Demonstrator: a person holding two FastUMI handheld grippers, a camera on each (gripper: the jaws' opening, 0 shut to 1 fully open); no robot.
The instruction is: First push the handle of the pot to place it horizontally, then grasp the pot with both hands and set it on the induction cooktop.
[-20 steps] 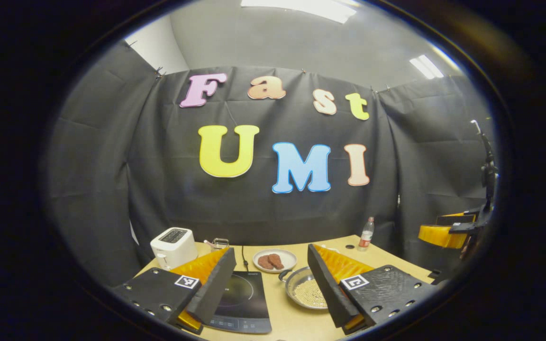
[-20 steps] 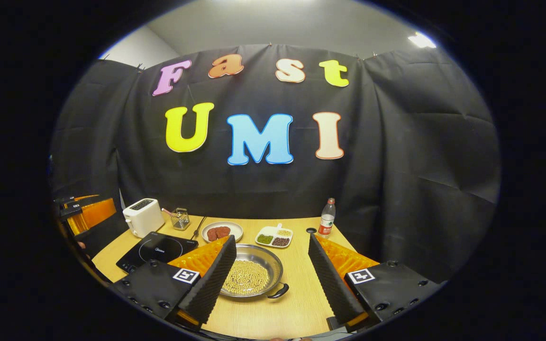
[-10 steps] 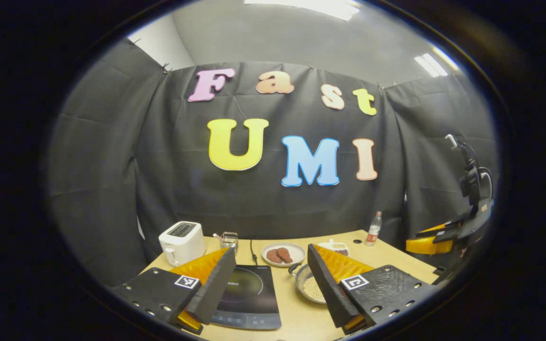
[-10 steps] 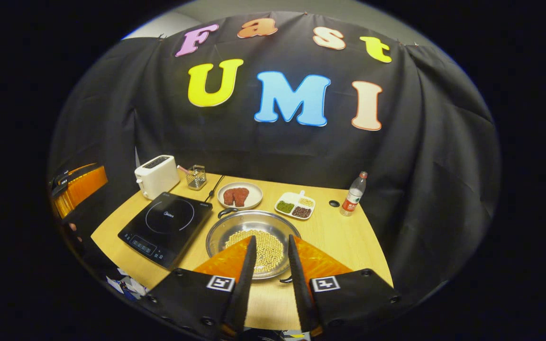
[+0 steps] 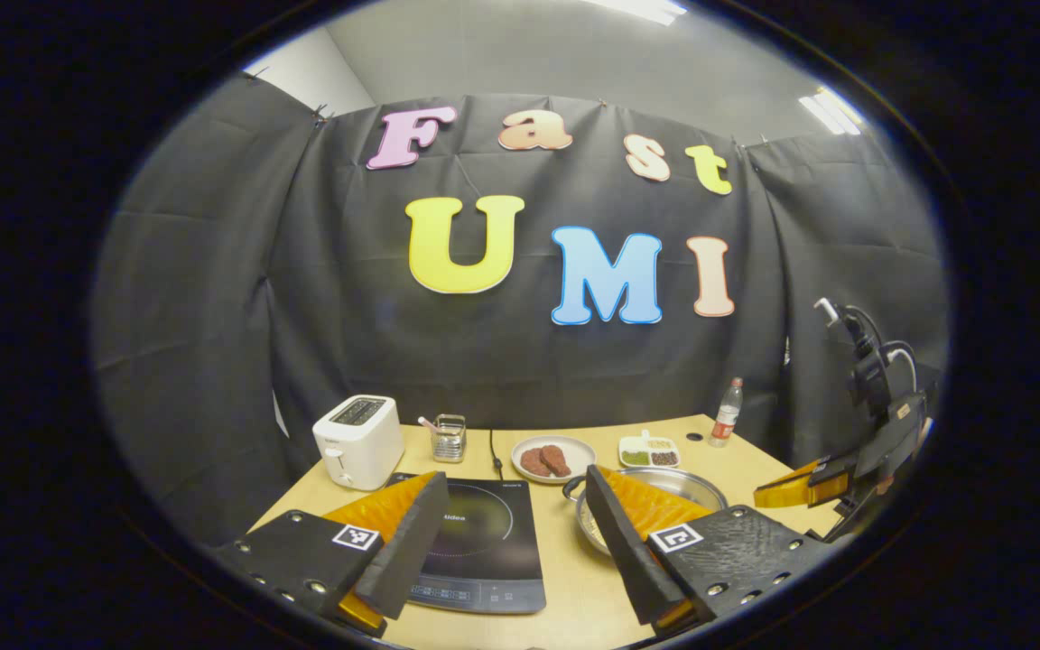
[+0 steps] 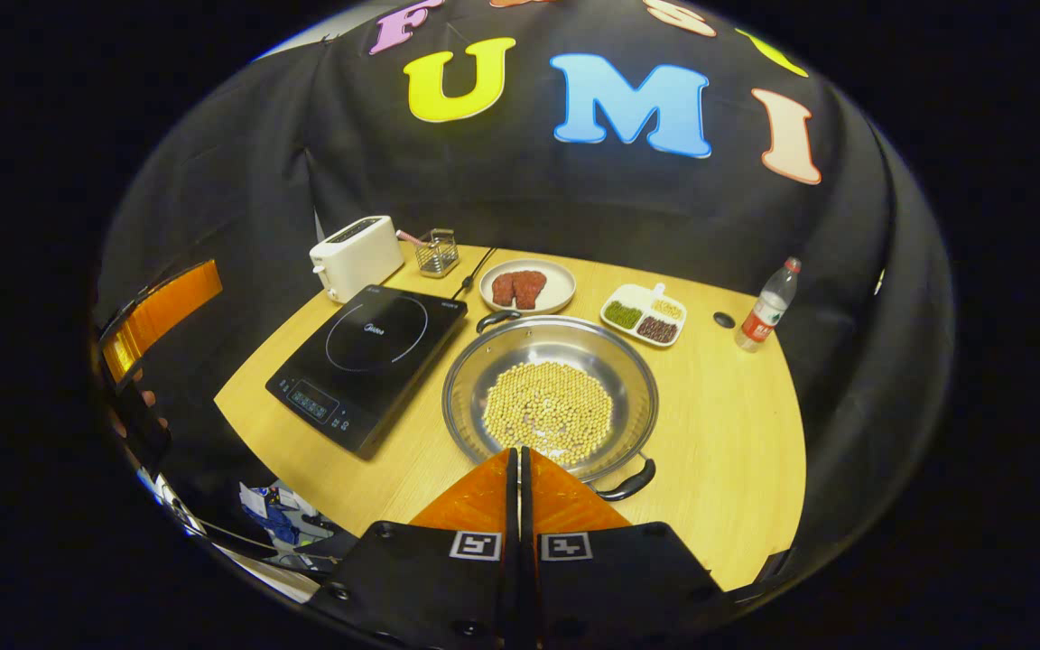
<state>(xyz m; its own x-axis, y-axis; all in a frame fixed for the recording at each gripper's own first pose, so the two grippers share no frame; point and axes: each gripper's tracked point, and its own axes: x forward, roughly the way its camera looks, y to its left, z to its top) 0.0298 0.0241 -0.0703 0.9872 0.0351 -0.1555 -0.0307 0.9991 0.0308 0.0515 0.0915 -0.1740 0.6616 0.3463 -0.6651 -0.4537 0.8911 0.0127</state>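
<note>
Desk (image 6: 737, 451): carries all items; the pot sits near its middle, toward the front edge.
Induction cooktop (image 6: 366, 361): lies flat toward the desk's left edge, just beside the pot, not touching it.
Pot (image 6: 552, 397): a wide, shallow metal pan holding pale beans. Its two loop handles give the long axis. In the right gripper view, one handle (image 6: 626, 483) points to the front edge and slightly right; the other (image 6: 495, 318) points to the rear edge. The axis therefore runs front-to-rear, slightly skewed, not along the desk's width.
Right claw (image 6: 516, 460): clenched, fingers pressed together with nothing between them, poised above the pot's near rim, just left of the front handle.
Left claw (image 5: 511, 533): released, fingers wide apart, held over the front of the cooktop.
Step in hand: pushing the handle to turn the pot.
Method: apply the shut tip to the side of the front handle, low and close to the desk. Push sideways, steadily, so the pot pivots in place. A quick shove would likely slide the pot or shift the beans.
</note>
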